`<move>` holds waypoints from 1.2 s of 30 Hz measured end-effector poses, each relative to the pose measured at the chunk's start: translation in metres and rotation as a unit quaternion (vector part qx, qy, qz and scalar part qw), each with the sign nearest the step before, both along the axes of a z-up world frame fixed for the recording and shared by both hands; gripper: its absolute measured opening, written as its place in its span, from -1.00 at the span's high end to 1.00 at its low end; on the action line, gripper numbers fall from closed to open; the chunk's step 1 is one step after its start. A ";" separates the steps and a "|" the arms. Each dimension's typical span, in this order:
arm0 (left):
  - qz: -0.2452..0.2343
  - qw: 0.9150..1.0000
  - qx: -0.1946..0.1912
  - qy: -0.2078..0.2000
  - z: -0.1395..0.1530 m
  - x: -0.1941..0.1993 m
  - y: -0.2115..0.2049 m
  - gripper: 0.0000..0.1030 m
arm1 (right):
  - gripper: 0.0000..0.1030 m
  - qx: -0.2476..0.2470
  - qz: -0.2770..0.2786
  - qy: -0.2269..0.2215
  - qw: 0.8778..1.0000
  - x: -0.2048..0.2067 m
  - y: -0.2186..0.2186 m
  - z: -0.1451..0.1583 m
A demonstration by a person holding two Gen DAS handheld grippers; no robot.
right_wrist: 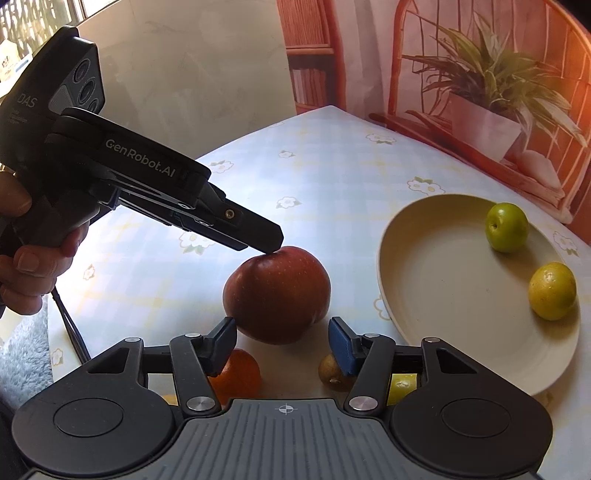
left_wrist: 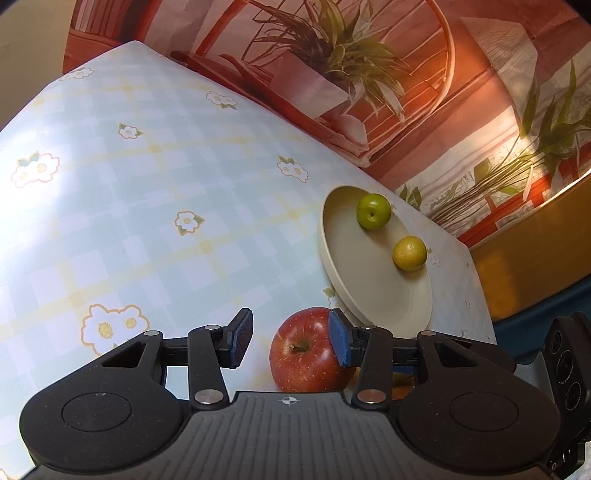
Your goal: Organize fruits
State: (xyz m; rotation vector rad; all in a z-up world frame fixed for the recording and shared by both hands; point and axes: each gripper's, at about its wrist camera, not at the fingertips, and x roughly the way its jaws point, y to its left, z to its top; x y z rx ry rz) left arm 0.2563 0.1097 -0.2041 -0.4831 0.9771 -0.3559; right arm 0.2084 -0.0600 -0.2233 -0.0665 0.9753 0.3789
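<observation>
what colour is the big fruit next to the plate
Red, a dark-red apple; clearest in the right wrist view.

checked table (right_wrist: 332, 177): plate (right_wrist: 436, 280), apple (right_wrist: 277, 291), orange (right_wrist: 240, 373)

Table (right_wrist: 332, 177) covered in a pale blue-and-yellow checked cloth with little white flowers. Behind it, a printed backdrop (left_wrist: 424, 122) in warm orange-red, showing a rattan chair, a potted spider plant and shelves. Plain cream wall panel (right_wrist: 184, 74) off to the left in the right wrist view, with a bit of window (right_wrist: 37, 14) up in the corner. Bright sunlight washing across the cloth.
</observation>
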 end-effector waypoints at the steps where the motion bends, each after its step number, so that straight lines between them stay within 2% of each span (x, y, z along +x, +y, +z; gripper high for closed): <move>1: -0.003 1.000 -0.001 -0.001 0.000 0.000 -0.001 0.08 | 0.00 -0.003 -0.001 0.000 1.000 -0.001 0.000 0.000; 7: -0.018 1.000 0.000 -0.008 0.000 0.002 -0.013 0.05 | -0.01 -0.031 0.003 -0.008 0.999 -0.004 0.007 0.004; 11: -0.032 0.999 0.003 -0.012 0.000 0.002 -0.021 0.03 | -0.21 -0.037 0.006 -0.014 0.999 -0.003 0.011 0.006; 20: -0.048 0.999 0.003 -0.013 -0.003 0.003 -0.030 0.01 | -0.27 -0.042 0.003 -0.013 0.999 0.005 0.011 0.002; 28: -0.032 0.999 -0.013 0.000 -0.005 0.001 -0.014 0.07 | -0.26 0.010 -0.022 -0.006 1.000 -0.005 -0.011 -0.001; 32: -0.037 0.999 -0.029 0.010 -0.010 0.002 -0.015 0.07 | -0.26 0.015 -0.024 -0.005 1.000 -0.009 -0.014 -0.001; 36: -0.049 0.998 -0.027 0.008 -0.011 0.002 -0.024 0.08 | -0.27 0.015 -0.025 0.000 1.000 -0.008 -0.015 -0.001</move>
